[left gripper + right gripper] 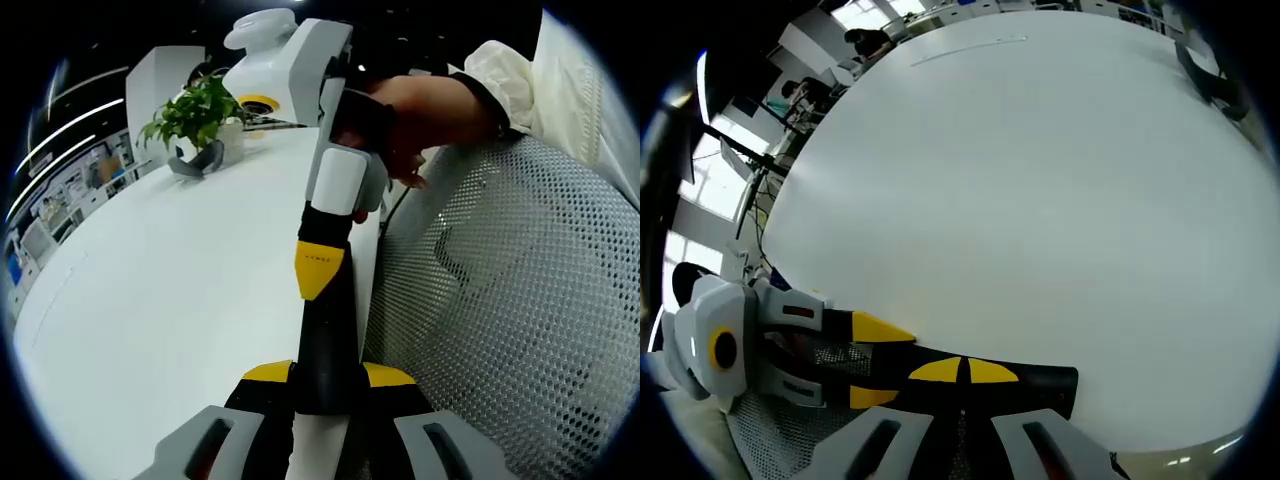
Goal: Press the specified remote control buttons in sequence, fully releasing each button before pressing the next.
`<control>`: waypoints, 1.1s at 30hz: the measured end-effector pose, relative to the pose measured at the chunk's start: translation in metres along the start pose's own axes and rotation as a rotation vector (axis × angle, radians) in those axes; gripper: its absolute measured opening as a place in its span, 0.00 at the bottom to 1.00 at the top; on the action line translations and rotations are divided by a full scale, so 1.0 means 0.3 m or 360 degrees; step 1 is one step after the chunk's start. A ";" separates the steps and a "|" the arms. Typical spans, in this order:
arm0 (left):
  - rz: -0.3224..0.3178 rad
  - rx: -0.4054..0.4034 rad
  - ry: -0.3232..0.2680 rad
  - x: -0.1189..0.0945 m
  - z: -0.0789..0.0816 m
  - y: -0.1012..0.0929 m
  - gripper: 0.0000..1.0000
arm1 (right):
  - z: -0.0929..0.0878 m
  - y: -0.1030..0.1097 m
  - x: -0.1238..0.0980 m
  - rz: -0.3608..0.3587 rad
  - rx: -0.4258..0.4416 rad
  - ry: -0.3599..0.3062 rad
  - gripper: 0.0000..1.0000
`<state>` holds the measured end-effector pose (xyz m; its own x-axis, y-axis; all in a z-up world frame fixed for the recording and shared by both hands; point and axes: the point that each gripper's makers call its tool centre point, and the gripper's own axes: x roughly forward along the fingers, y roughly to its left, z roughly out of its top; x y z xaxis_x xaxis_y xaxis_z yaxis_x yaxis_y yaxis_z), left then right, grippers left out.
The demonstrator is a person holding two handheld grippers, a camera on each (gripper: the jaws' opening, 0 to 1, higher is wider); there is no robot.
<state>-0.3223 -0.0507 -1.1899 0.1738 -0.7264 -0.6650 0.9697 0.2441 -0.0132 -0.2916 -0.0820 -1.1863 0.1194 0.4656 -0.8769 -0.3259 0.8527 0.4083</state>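
Roughly left to right, with the remote as reference.

Left gripper view: far left of the remote (335, 350) and beyond it, a small green plant (197, 112) in a white pot stood on the white surface (180, 300), with a grey curved object (196, 160) at its foot. The remote was a long black bar rising from the bottom centre of the view. The left gripper (330, 375) had its claw pinched on the remote's near end, one yellow-tipped finger on each side of it. Beyond that grip, the right gripper (318, 275) came down from above. Its claw was pressed together into a single yellow point that lay against the remote's face. A hand (400, 115) in a white sleeve held that gripper's white body. Right of the remote stood the mesh back of a chair (500, 300).

Right gripper view: left of the remote (1040, 385), the left gripper (875, 362) entered from the side, its two yellow tips straddling the bar's end. The remote ran crosswise near the bottom, at the near edge of the surface (1020, 200). The right gripper (962, 370) showed both yellow tips side by side, closed, with only a thin seam between them, resting on the remote's upper face. Individual buttons were not discernible in either view.
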 end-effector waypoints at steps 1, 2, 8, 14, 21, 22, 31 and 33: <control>0.0000 0.0000 0.0000 0.000 0.000 0.000 0.24 | 0.000 0.001 -0.001 0.0001 0.0000 0.0002 0.00; 0.0000 0.0000 0.0001 0.000 0.000 0.000 0.24 | 0.000 0.001 -0.001 0.0003 0.0002 0.0005 0.00; 0.0006 0.0033 0.0013 0.001 -0.001 0.000 0.24 | -0.007 -0.003 -0.010 -0.0020 0.0019 0.0046 0.00; 0.0005 0.0029 0.0020 0.001 -0.001 0.002 0.25 | -0.013 -0.026 -0.028 -0.0020 0.0122 0.0048 0.00; 0.0022 0.0003 0.0021 -0.006 -0.004 0.006 0.25 | -0.024 -0.002 -0.027 0.0031 0.0129 0.0071 0.00; 0.0022 0.0003 0.0021 -0.006 -0.005 0.005 0.25 | -0.024 0.003 -0.026 0.0036 0.0121 0.0070 0.00; 0.0026 0.0002 0.0010 -0.007 -0.006 0.004 0.25 | -0.036 0.022 -0.014 0.0043 0.0034 0.0112 0.00; 0.0026 -0.0001 0.0010 -0.006 -0.005 0.006 0.25 | -0.038 0.021 -0.014 0.0044 0.0030 0.0116 0.00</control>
<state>-0.3212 -0.0480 -1.1898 0.1887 -0.7180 -0.6700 0.9665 0.2565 -0.0026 -0.3047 -0.0814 -1.1828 0.0418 0.4710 -0.8811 -0.3102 0.8444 0.4367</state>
